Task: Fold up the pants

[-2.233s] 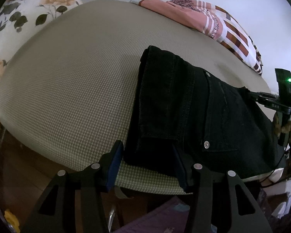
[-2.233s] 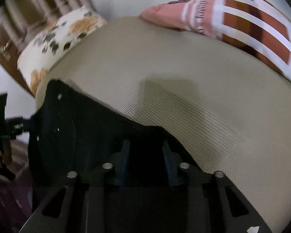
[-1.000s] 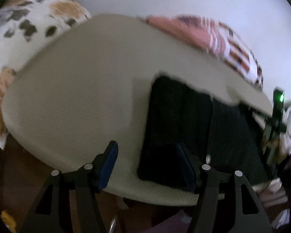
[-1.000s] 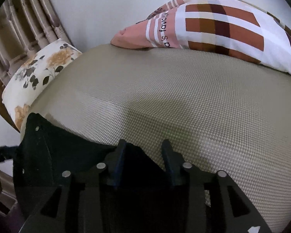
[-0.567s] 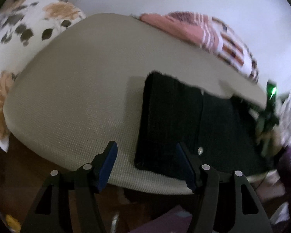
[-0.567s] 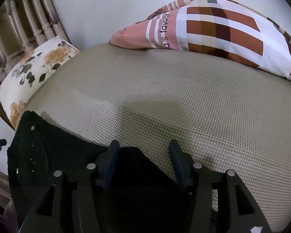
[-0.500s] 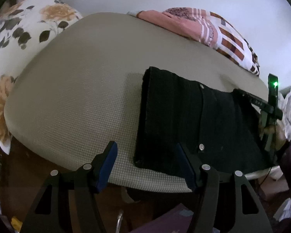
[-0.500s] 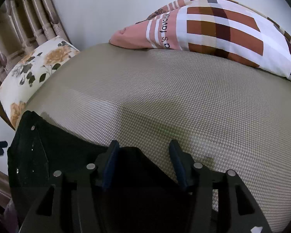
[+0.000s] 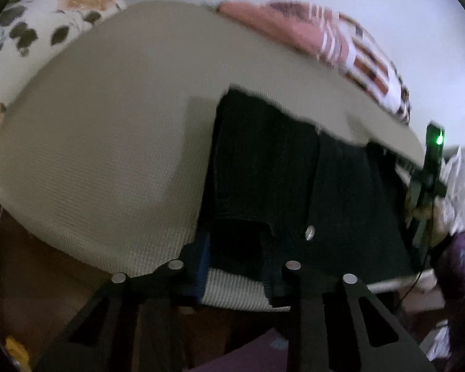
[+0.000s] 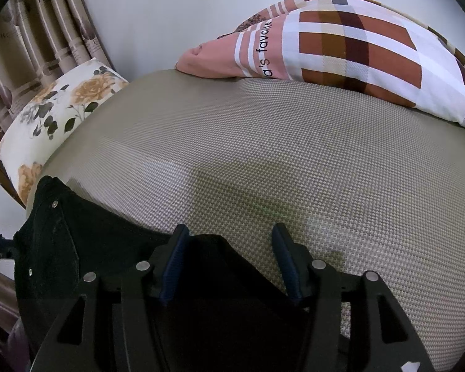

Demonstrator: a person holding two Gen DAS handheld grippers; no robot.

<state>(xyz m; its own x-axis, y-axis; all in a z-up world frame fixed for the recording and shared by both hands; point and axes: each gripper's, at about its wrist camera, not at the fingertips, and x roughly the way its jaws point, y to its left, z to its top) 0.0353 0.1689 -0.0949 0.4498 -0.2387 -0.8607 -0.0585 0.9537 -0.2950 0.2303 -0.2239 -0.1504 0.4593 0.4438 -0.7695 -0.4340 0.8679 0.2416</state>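
Observation:
Black pants (image 9: pixel 294 186) lie folded on the beige mattress (image 9: pixel 108 124), close to its near edge. My left gripper (image 9: pixel 235 259) has its jaws closing around the near left corner of the pants, and the dark cloth fills the gap between the pads. In the right wrist view the pants (image 10: pixel 77 248) spread to the lower left. My right gripper (image 10: pixel 229 263) stands open over a fold of them; the cloth meets the left pad but stays apart from the right one. The right-hand tool's body with a green light (image 9: pixel 434 161) shows at the pants' far end.
A floral pillow (image 10: pixel 62 102) lies at the mattress's left end. A pink and brown checked pillow (image 10: pixel 356 40) rests against the white wall. Striped curtains (image 10: pixel 31 46) hang at the far left. Dark wood (image 9: pixel 46 279) and purple cloth (image 9: pixel 248 356) lie below the mattress edge.
My left jaws have narrowed from wide apart onto the near corner of the pants. The right jaws have spread wider, with the fold still between them.

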